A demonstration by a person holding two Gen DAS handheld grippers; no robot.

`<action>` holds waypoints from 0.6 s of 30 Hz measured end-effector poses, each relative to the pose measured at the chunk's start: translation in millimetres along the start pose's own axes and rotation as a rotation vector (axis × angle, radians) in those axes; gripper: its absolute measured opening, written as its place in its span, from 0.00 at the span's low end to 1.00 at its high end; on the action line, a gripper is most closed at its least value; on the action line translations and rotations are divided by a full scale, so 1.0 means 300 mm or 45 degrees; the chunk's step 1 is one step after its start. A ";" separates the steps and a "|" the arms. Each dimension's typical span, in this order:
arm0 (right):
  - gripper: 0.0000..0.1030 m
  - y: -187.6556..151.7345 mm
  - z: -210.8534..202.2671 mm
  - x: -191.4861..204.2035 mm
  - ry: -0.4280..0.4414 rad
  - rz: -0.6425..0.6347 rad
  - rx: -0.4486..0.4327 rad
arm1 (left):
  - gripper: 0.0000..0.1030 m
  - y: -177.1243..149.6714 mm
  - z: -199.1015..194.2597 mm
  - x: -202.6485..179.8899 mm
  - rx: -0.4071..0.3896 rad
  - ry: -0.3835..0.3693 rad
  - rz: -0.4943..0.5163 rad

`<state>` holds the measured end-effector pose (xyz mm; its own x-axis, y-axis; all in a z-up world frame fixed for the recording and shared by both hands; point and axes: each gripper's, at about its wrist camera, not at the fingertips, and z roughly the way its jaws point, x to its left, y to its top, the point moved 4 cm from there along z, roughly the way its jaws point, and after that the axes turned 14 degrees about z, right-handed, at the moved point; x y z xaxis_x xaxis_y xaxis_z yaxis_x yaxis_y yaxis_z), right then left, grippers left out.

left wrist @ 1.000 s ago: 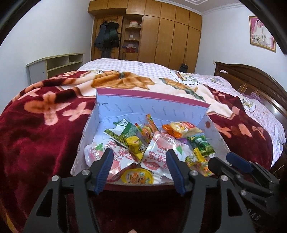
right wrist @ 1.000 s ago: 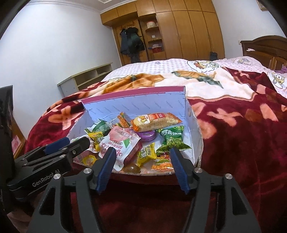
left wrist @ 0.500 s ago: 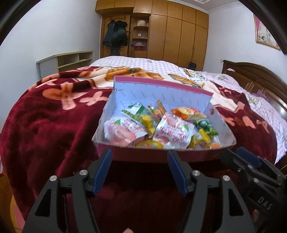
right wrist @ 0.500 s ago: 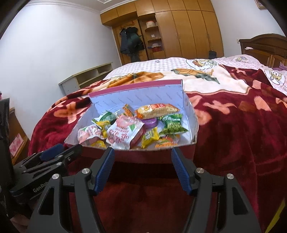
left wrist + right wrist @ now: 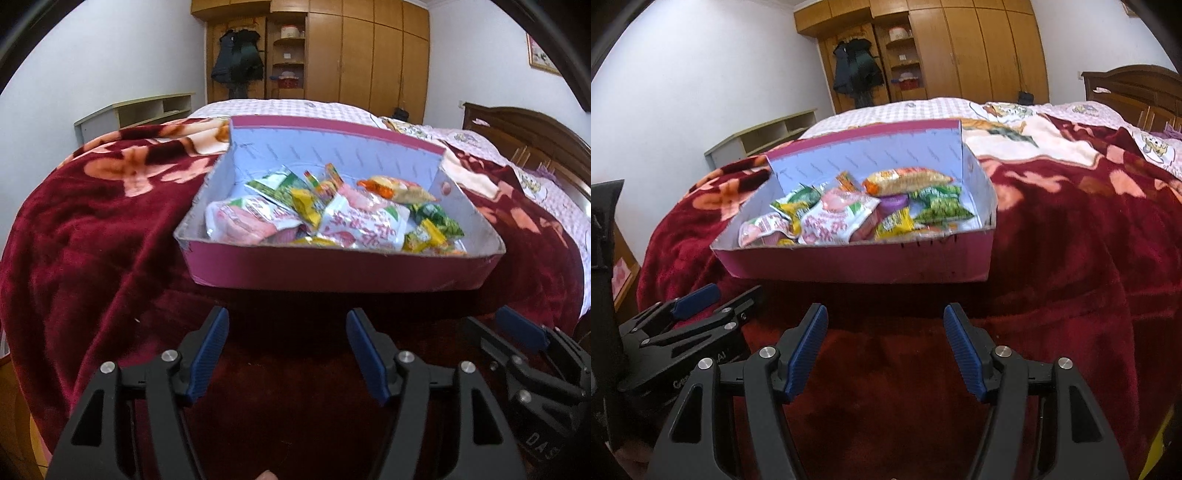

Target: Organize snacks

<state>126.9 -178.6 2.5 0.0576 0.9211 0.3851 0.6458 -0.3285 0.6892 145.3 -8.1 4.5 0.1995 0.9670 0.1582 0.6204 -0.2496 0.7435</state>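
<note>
Both jaws open, empty: left gripper [image 5: 286, 350], right gripper [image 5: 884, 349] side by side, short of pink box [image 5: 332, 271] on blanket [image 5: 92, 236]. Snacks [image 5: 364, 230] heaped inside. Risk: slick overlapping packets slip; soft bedding lets box tip.

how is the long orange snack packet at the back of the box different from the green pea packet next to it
The orange packet is long and narrow; the green packet is shorter and squarer. The orange packet lies crosswise by the box's tall back wall; the green packet sits nearer the front, against the box's right side. The orange packet shows pale contents through its middle; the green packet is printed all over. Both are sealed and lie loose in the box, untouched by either gripper.
</note>
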 end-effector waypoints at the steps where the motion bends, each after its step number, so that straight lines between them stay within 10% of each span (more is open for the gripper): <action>1: 0.65 -0.002 0.005 -0.005 -0.002 0.005 0.005 | 0.68 -0.005 0.007 -0.008 0.010 -0.009 0.003; 18: 0.65 -0.025 0.042 -0.022 -0.019 0.023 0.044 | 0.68 -0.028 0.058 -0.017 0.066 -0.022 0.001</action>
<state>131.3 -179.6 -13.0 0.0809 0.9180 0.3882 0.6705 -0.3383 0.6603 152.2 -11.7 -13.7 0.2128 0.9659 0.1474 0.6588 -0.2532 0.7084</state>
